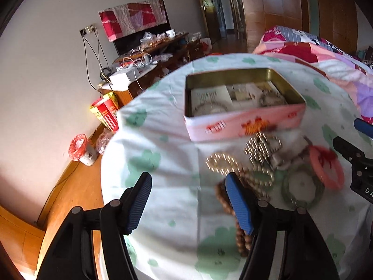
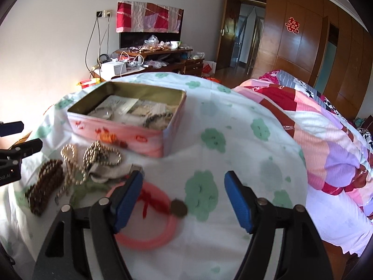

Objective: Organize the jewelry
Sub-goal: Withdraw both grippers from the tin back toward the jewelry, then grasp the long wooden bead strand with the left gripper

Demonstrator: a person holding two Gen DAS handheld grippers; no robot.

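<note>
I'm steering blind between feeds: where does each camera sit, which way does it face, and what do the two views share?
Left wrist: sits on the left claw, looking down across the clover-print cloth at the pink tin; its open blue fingers show, plus the right claw at the right edge.
Right wrist: sits on the right claw, over the pink bangle; open fingers show, left claw at left edge.
Shared: tin, bangle, brown bead string.

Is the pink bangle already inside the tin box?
No, the pink bangle lies on the cloth in front of the tin box, not in it.
</note>
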